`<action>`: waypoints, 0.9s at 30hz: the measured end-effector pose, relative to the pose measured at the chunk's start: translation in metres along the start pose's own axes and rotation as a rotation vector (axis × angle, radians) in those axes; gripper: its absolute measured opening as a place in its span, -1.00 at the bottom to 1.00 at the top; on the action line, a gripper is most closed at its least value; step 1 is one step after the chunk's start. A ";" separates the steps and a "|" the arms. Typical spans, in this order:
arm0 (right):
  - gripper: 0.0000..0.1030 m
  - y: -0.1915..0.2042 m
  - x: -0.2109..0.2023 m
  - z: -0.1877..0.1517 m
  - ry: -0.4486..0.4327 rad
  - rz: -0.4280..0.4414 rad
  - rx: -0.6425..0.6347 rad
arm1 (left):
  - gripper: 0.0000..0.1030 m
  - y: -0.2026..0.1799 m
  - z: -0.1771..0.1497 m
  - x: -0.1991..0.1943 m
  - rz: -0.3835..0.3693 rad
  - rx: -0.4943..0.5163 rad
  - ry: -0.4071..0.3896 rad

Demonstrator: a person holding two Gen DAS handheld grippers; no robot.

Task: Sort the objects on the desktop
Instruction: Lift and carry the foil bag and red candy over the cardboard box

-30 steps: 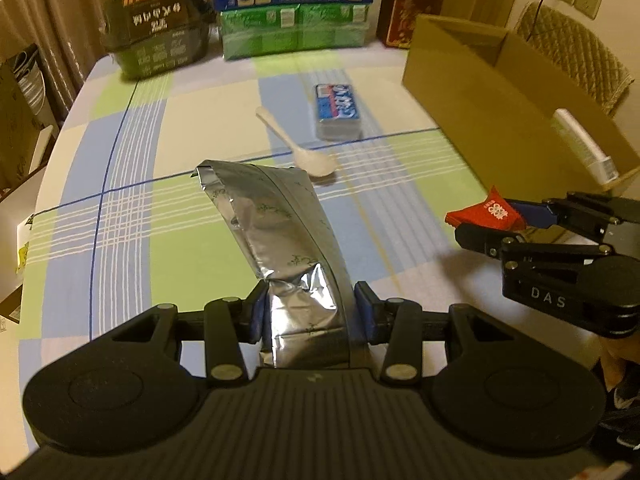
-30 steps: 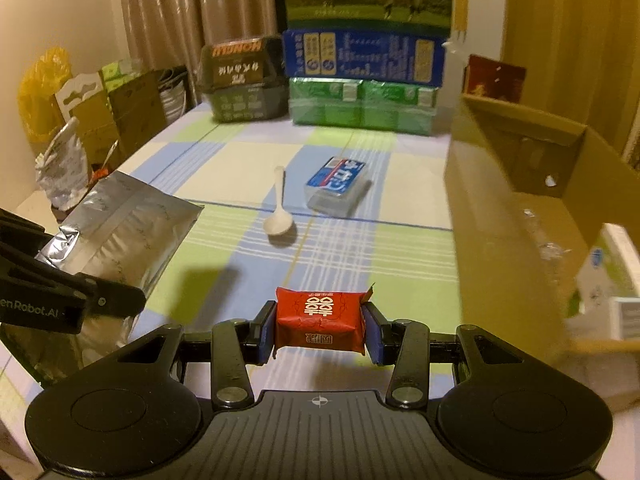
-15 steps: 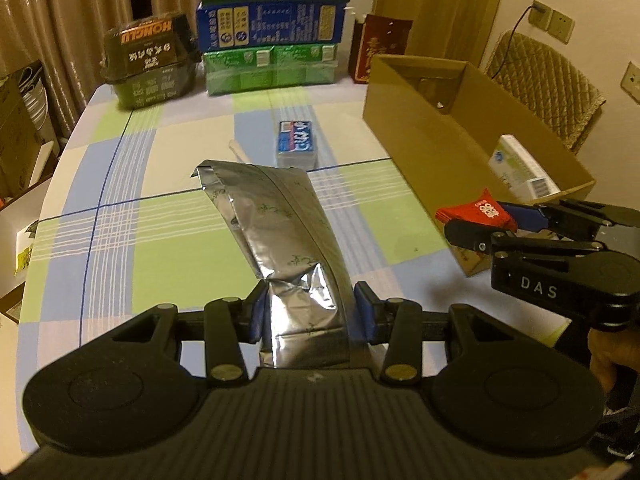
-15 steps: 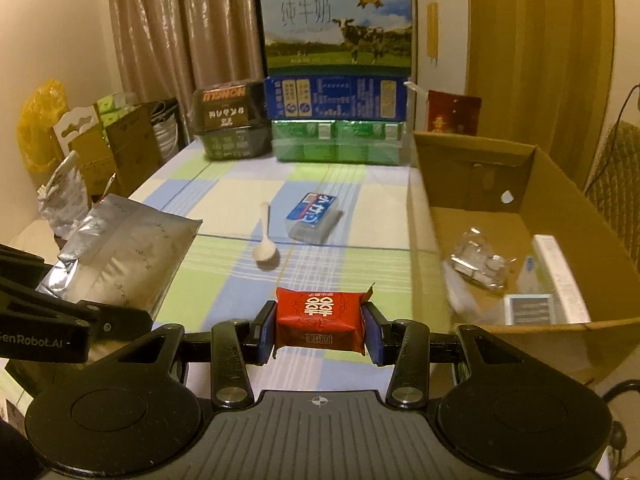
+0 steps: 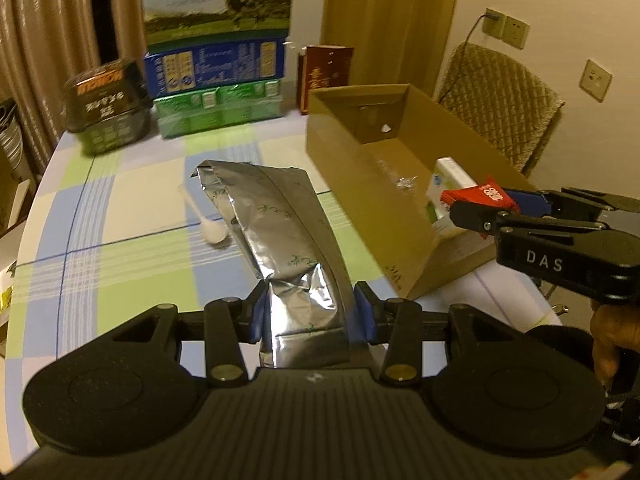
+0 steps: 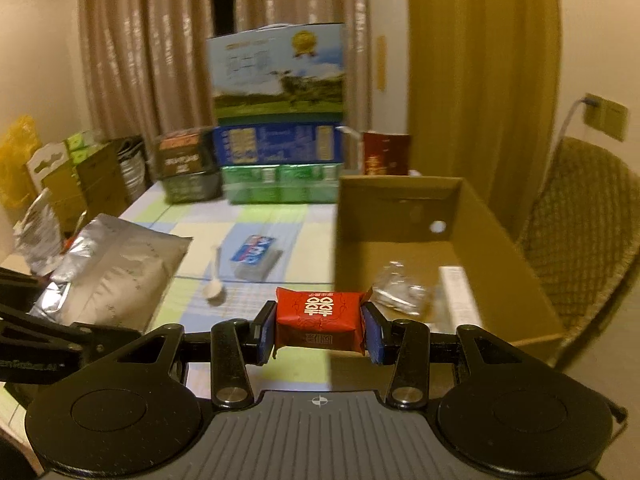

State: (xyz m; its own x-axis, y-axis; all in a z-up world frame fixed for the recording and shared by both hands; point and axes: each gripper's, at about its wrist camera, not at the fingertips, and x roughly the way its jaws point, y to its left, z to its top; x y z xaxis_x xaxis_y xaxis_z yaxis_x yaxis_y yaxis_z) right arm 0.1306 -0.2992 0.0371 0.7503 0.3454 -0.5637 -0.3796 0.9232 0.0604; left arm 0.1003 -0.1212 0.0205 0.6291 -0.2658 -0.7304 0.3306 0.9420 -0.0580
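Pinching a red candy packet (image 6: 320, 316) between its blue pads, the right gripper (image 6: 320, 326) hangs at the near-left corner of the open cardboard box (image 6: 496, 240), the packet level with the box's rim. Beyond it the box floor holds a clear wrapper (image 6: 400, 288) and a white carton (image 6: 456, 292), with bare room behind them. To its left, the left gripper (image 5: 308, 312) clamps an upright silver foil pouch (image 5: 280, 232) above the checked tablecloth (image 5: 120, 240); farther ahead lie a white spoon (image 6: 214, 280) and a blue tissue pack (image 6: 256, 256).
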 end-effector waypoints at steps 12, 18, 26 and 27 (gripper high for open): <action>-0.20 -0.064 -0.010 0.004 0.007 -0.093 0.059 | -0.25 -0.045 0.024 0.016 -0.061 0.063 -0.004; -0.20 -0.090 -0.010 0.004 0.007 -0.117 0.088 | -0.25 -0.070 0.038 0.027 -0.088 0.095 -0.001; -0.20 -0.119 -0.005 0.009 0.003 -0.140 0.116 | -0.25 -0.098 0.058 0.047 -0.120 0.135 0.007; -0.20 -0.122 -0.004 0.009 0.003 -0.142 0.118 | -0.25 -0.101 0.060 0.049 -0.123 0.140 0.007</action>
State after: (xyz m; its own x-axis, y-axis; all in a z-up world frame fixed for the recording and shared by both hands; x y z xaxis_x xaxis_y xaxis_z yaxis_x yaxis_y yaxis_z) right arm 0.1786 -0.4118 0.0399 0.7902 0.2099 -0.5758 -0.2035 0.9761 0.0765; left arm 0.1403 -0.2416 0.0311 0.5733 -0.3751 -0.7284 0.4994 0.8648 -0.0523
